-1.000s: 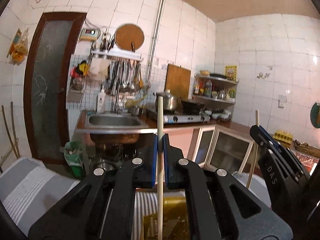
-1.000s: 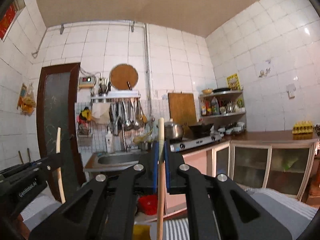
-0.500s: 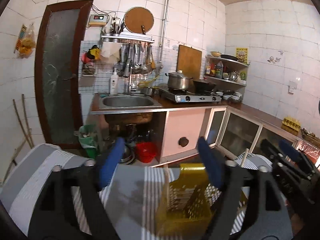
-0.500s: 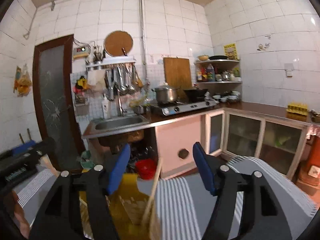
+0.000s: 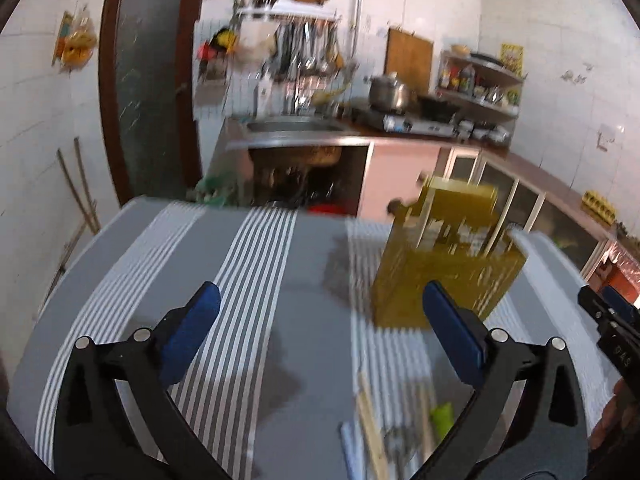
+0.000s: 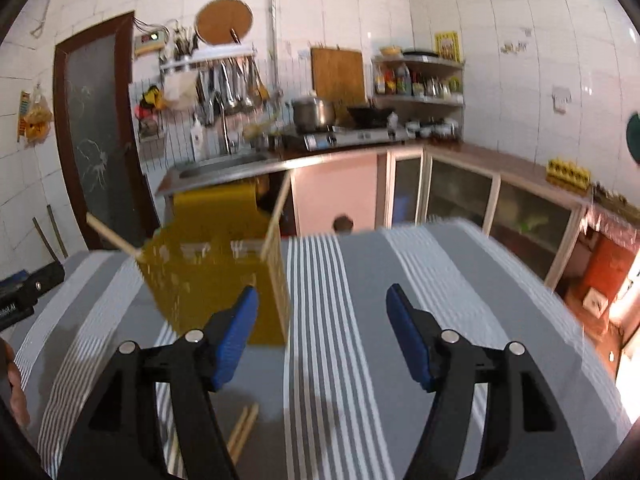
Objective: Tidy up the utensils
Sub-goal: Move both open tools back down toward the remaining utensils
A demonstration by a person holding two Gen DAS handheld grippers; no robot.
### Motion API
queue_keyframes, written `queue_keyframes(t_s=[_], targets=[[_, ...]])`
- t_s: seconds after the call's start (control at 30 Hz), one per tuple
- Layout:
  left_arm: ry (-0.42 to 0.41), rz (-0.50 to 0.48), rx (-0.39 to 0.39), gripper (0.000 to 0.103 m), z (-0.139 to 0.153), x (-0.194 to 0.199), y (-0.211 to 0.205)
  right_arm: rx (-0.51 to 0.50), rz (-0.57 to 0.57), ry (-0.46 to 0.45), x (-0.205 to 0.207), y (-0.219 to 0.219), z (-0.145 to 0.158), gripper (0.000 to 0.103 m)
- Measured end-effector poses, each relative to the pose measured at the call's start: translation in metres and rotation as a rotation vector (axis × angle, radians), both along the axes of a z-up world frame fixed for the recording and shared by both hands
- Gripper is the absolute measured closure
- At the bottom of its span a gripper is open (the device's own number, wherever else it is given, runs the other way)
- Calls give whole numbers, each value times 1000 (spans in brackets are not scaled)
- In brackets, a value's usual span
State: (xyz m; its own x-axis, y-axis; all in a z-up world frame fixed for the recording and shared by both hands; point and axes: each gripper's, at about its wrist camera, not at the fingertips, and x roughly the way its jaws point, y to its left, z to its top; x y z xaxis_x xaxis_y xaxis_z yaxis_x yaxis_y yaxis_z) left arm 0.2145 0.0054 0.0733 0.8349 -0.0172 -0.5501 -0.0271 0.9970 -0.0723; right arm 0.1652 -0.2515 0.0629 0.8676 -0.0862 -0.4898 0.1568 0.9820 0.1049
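A yellow perforated utensil holder [image 5: 448, 256] stands on the grey striped tablecloth [image 5: 248, 280]; it also shows in the right wrist view [image 6: 220, 272]. Two wooden chopsticks [image 6: 276, 216] lean inside it. My left gripper [image 5: 320, 332] is open and empty, above the cloth and left of the holder. My right gripper [image 6: 320, 328] is open and empty, just right of the holder. Loose utensils [image 5: 380, 436] lie on the cloth below the left gripper, blurred: wooden chopsticks, a pale handle and a green piece. A pair of chopsticks [image 6: 242, 432] lies near my right gripper.
The table's far edge drops to the kitchen floor. Behind are a sink counter [image 5: 296, 136], a stove with a pot [image 6: 316, 114], and glass-door cabinets [image 6: 460, 196]. The right gripper shows at the left view's right edge [image 5: 612, 332].
Both grippers let go of the chopsticks they held upright, opened wide and tilted down and back toward the table. The chopsticks now stand in the yellow holder.
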Motion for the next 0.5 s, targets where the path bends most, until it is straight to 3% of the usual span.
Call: queue_keyframes(t_s=[0.27,0.4,0.5], targets=[[187,15,15,5,-77,-10,10,34,14,121,-16,15,-58,37],[253,12,40,5,-100,-11,8,10,35,157,-17,29,-75,37],[297,4,13,5,-111,-7,11,6,46,191,-13,37,-87,37]])
